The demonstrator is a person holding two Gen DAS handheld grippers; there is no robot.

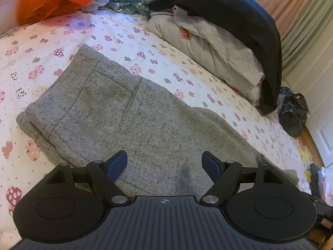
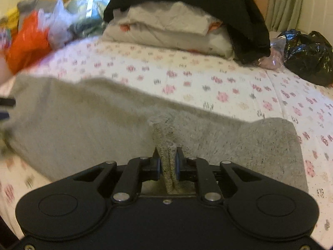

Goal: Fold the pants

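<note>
In the left wrist view, the speckled grey knit pants are seen lying flat on the white bedsheet printed with pink flowers, a stitched pocket outline showing on the cloth. The left gripper is held above them with its 2 blue-padded fingers spread wide and nothing between them.

In the right wrist view, a doubled edge of the pants is pinched firmly between the pads of the right gripper. The fleece looks soft, thick and limp, so the fold is probably best carried low and evenly, with the flat part pinned by the free claw to prevent dragging.
</note>
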